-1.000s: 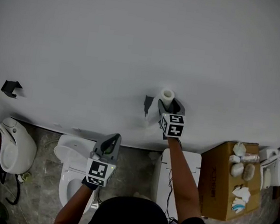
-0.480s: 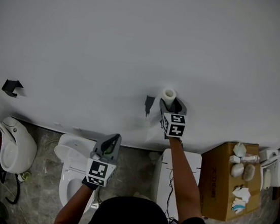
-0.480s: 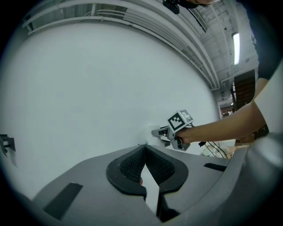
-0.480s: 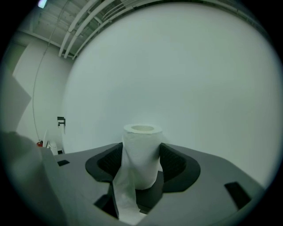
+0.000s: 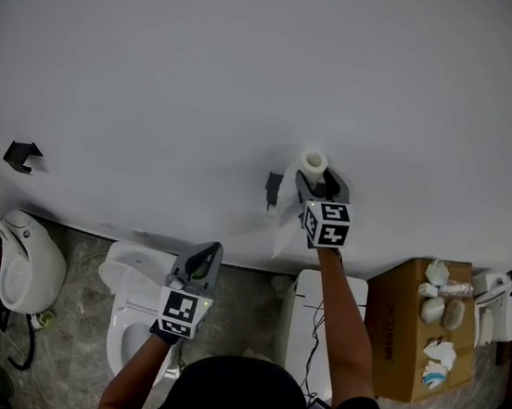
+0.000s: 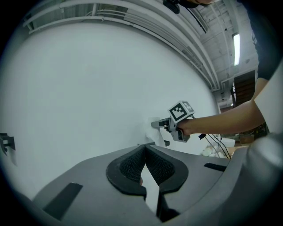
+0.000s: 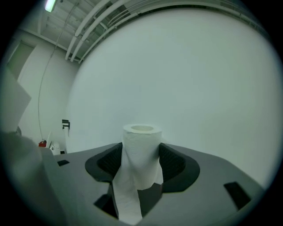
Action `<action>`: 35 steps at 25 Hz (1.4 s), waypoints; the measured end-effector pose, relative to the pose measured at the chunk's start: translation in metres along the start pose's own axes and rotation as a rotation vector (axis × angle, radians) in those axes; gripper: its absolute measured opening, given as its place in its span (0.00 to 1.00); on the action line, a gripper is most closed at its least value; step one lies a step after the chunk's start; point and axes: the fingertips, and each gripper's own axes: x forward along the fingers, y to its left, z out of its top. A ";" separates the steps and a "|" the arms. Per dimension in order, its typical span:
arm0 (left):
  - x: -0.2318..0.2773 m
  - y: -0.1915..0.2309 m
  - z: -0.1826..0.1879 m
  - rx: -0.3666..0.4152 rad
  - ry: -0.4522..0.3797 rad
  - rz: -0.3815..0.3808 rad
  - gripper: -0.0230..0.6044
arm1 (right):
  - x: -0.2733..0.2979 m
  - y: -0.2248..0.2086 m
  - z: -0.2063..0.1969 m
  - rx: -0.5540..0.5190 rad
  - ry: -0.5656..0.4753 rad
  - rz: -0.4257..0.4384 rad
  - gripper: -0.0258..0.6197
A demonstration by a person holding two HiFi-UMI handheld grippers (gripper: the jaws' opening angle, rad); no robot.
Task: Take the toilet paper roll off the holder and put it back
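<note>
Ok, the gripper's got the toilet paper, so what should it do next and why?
Probably carry the toilet paper roll back left toward the black holder on the wall. The right gripper is clamped on the roll, which is off the holder, just to its right.

Toilet paper roll half behind the right gripper; small items on the cardboard box indistinct.

A white wall fills the far side, with a small black bracket fixed at its left. On the grey stone floor stand a white toilet, near left, and a cardboard box carrying small white items, right.
</note>
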 end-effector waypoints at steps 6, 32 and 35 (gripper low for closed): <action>-0.002 -0.001 0.000 -0.003 0.004 -0.002 0.07 | -0.004 0.002 0.026 0.007 -0.002 0.063 0.43; -0.018 0.007 0.003 -0.017 0.004 0.028 0.07 | -0.039 -0.044 0.190 -0.021 -0.186 0.132 0.43; -0.019 0.006 0.004 -0.017 0.005 0.034 0.07 | -0.042 -0.053 0.211 -0.019 -0.211 0.136 0.43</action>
